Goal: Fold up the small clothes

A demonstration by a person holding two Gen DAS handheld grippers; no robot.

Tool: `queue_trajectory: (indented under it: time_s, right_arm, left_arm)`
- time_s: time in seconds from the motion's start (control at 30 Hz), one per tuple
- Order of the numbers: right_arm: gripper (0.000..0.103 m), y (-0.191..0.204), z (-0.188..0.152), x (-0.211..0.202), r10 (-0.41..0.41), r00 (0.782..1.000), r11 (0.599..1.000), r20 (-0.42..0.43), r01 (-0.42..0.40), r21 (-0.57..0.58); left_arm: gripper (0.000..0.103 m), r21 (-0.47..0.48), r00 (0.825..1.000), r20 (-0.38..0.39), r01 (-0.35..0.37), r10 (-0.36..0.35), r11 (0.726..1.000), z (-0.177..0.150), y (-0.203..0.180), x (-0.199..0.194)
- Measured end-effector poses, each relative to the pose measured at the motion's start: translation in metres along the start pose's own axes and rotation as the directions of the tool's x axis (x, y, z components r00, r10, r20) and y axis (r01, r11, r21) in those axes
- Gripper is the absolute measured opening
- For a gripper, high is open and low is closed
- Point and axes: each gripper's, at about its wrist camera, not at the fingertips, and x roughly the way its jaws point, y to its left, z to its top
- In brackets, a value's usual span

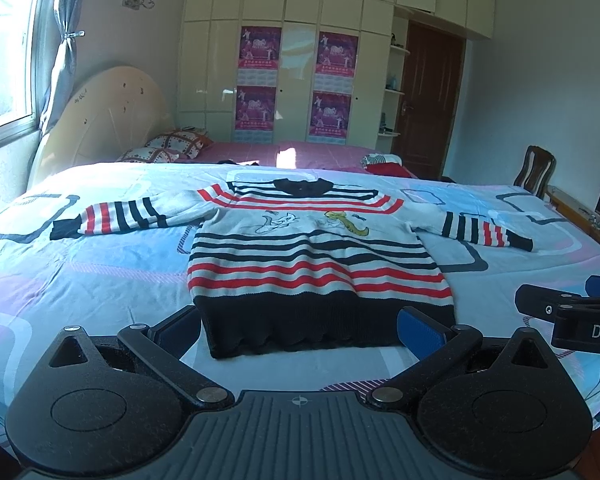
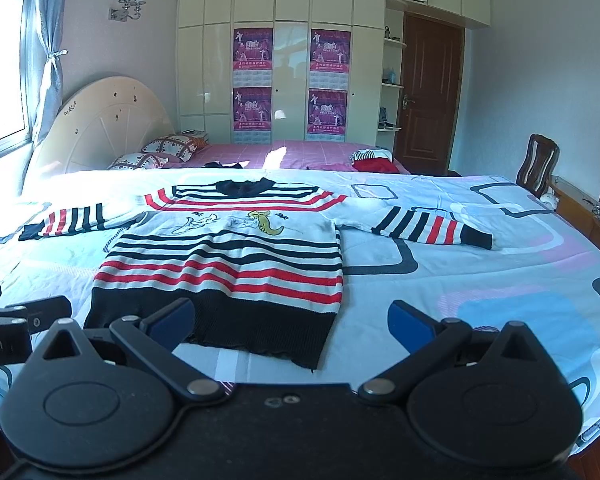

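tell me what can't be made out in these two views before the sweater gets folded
- Near hem of the striped sweater: in the left wrist view, its corners sit behind the open left gripper.
- Right gripper: cut off by the left wrist view's right edge.
- Posters: text too small.
- Clothes pile on the far bed: too distant to identify.

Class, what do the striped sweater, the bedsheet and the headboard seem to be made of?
Sweater: knitted yarn, probably wool or acrylic; ribbed black hem, visible stitches.
Bedsheet: thin woven printed fabric, likely cotton; matte, softly wrinkled.
Headboard: hard cream panel, perhaps painted wood; smooth, slightly glossy.
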Motion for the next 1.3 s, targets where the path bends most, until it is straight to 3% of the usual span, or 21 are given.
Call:
queue_trajectory:
  time_s: [0.43, 0.8, 0.93, 1.2, 1.3]
  right_arm:
    - [0.103, 0.003, 0.005, -0.007, 0.009, 1.0, 1.0, 0.01, -0.009, 0.006]
    - [0.103, -0.008, 0.0, 0.006, 0.007, 1.0, 1.0, 0.014, -0.007, 0.009]
    - [0.103, -0.02, 0.005, 0.015, 0.005, 0.999, 1.0, 0.031, -0.006, 0.028]
    - [0.103, -0.044, 0.027, 0.051, -0.03, 0.993, 0.995, 0.112, 0.019, 0.102]
    - [0.096, -0.054, 0.04, 0.074, -0.073, 0.99, 0.991, 0.123, 0.059, 0.121]
  left_arm:
    - [0.103, 0.005, 1.0, 0.011, -0.003, 0.002, 1.0, 0.004, -0.002, 0.0]
    - [0.103, -0.008, 1.0, 0.002, 0.015, -0.015, 1.0, 0.007, -0.001, 0.004]
    - [0.103, -0.038, 0.999, 0.032, 0.004, -0.003, 0.999, 0.017, 0.006, 0.009]
    - [0.103, -0.078, 0.997, 0.046, 0.057, -0.054, 0.995, 0.054, 0.033, 0.068]
    - [0.103, -0.092, 0.994, 0.041, 0.102, -0.099, 0.991, 0.073, 0.04, 0.106]
